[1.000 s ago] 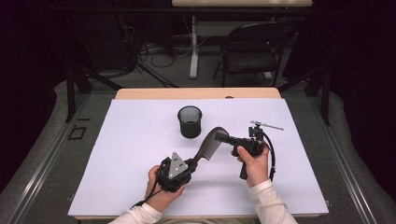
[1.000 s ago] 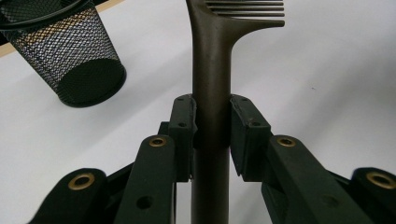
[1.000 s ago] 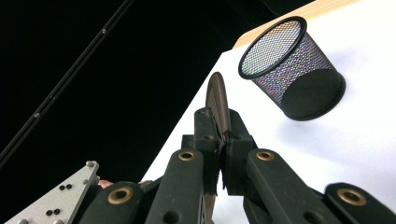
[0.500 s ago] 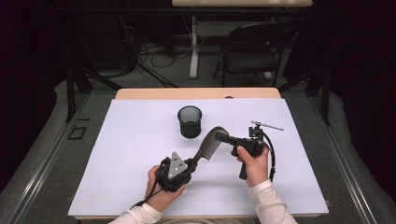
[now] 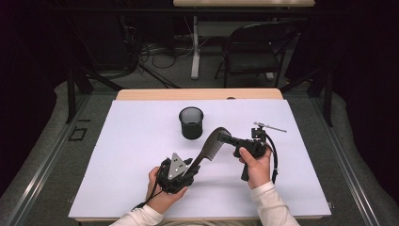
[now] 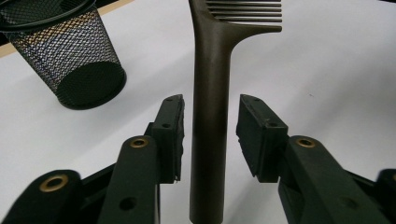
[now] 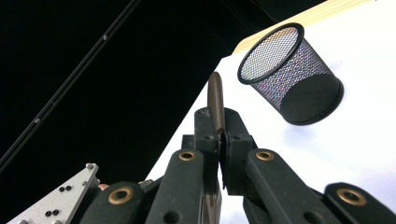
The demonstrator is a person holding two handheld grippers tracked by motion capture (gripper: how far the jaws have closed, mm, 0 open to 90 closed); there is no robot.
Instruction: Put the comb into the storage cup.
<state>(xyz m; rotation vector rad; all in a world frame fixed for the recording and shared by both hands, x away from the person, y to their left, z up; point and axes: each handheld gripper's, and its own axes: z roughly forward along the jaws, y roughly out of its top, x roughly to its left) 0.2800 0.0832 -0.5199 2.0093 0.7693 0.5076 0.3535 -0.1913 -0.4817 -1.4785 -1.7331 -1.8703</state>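
Observation:
A dark brown comb (image 5: 211, 146) hangs above the white table between my two grippers. My right gripper (image 5: 225, 138) is shut on its toothed end; in the right gripper view the comb (image 7: 215, 95) stands edge-on, pinched between the pads (image 7: 219, 119). My left gripper (image 5: 192, 168) has just been opening. In the left gripper view the comb's handle (image 6: 210, 84) runs between its jaws, and a gap shows on each side, so the left gripper (image 6: 211, 101) is open around it.
A black mesh cup (image 5: 191, 122) stands upright on the white sheet (image 5: 131, 155), just beyond the comb; it also appears in the left gripper view (image 6: 70, 51) and the right gripper view (image 7: 289, 70). Behind the table are a chair (image 5: 254, 52) and another table's legs.
Both hands and the comb stay where they were. The widening of the left jaws is barely readable in the small high-view frames.

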